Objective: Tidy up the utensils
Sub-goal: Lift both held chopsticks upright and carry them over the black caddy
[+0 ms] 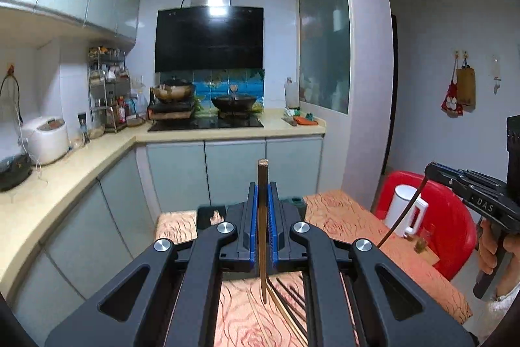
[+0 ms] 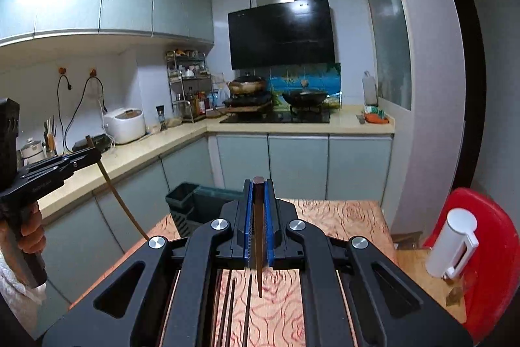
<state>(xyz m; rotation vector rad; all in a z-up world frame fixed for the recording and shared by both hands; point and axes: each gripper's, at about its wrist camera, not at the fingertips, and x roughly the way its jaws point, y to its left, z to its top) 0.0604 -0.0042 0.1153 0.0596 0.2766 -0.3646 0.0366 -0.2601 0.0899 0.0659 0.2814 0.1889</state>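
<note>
In the left wrist view my left gripper (image 1: 262, 187) is shut on a tan chopstick (image 1: 262, 249) that stands nearly upright between the blue pads, above the table. Seen from the right wrist, my right gripper (image 2: 259, 184) is shut on a darker chopstick (image 2: 258, 259), also upright. Each gripper shows in the other's view: the right gripper (image 1: 428, 171) with its chopstick (image 1: 403, 213) hanging down, the left gripper (image 2: 96, 153) with its chopstick (image 2: 120, 204) slanting down. Several more chopsticks (image 1: 289, 308) (image 2: 227, 308) lie on the cloth below. A black slotted utensil holder (image 2: 185, 204) stands at the table's far edge.
The table (image 2: 341, 217) wears an orange patterned cloth. A white kettle (image 2: 451, 246) and a small glass (image 1: 422, 241) stand at its right side, with a red chair (image 2: 497, 249) behind. An L-shaped kitchen counter (image 1: 81, 165) runs along the left and far walls.
</note>
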